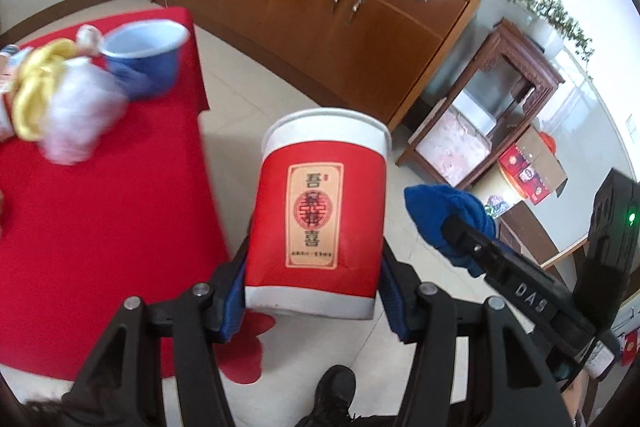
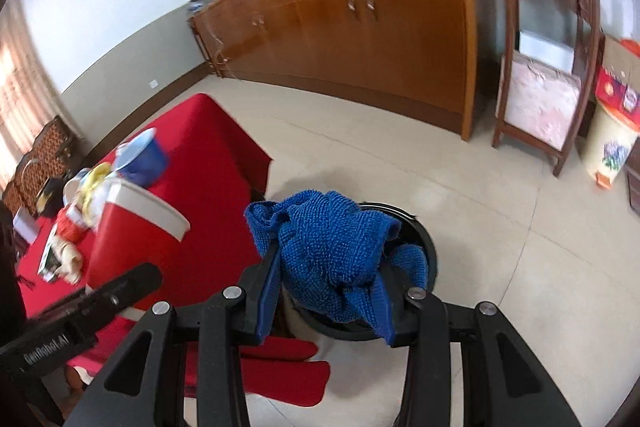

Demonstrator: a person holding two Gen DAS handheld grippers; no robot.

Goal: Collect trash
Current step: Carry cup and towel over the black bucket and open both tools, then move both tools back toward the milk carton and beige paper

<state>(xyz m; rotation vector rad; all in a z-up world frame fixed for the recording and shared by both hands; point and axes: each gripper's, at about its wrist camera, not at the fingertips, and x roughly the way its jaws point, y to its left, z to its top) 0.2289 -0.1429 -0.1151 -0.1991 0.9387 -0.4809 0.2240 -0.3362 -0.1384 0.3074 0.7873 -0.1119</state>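
Left gripper (image 1: 314, 291) clamps a red cup (image 1: 320, 215); right gripper (image 2: 326, 291) pinches a blue cloth (image 2: 332, 251) above a black bin (image 2: 424, 247), table (image 2: 224, 163) at ten o'clock.

Long wooden sideboard (image 1: 320, 7); pale tiled floor (image 2: 500, 227)

Left gripper (image 1: 316, 267) and right gripper (image 2: 332, 267) both clamped, angled downward.

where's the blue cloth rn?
Blue cloth is clamped in the right tool, above the black bin on the floor, right of the red cup.
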